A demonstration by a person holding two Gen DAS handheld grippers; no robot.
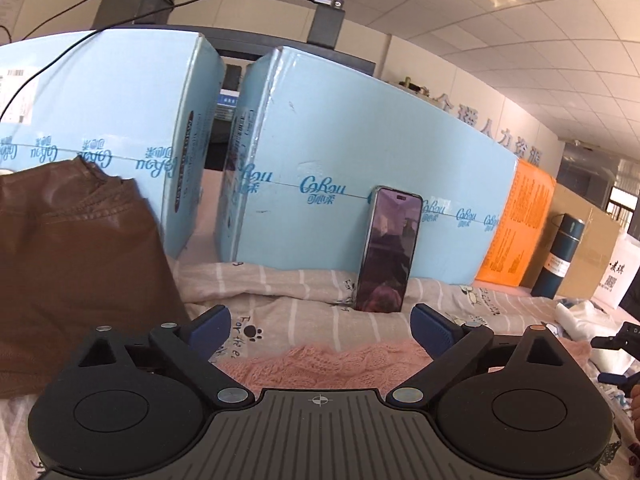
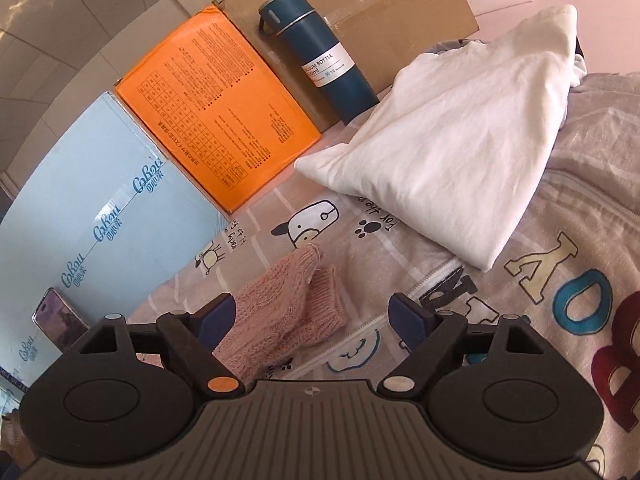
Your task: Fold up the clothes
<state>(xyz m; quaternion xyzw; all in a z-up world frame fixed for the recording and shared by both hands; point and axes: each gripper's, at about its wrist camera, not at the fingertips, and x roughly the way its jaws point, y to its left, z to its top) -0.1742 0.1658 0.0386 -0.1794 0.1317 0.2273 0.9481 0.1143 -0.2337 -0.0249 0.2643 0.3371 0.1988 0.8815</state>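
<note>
Pink knitwear [image 2: 288, 312] lies just beyond both wide-open, empty hand-held grippers, left [image 1: 320, 326] and right [image 2: 312, 314].

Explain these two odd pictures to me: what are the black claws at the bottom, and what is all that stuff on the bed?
Each picture comes from a camera fixed on a hand-held gripper, looking forward along its two blue-tipped fingers. No robot arm: a person holds one in each hand. The left gripper and right gripper are both open and hold nothing. They hover over a patterned bedsheet. On it lie a pink knitted garment, a folded white garment, a brown leather-like garment and a lettered grey garment. At the back stand light blue boxes, an orange box, a dark blue bottle and a phone leaning on a box.
</note>
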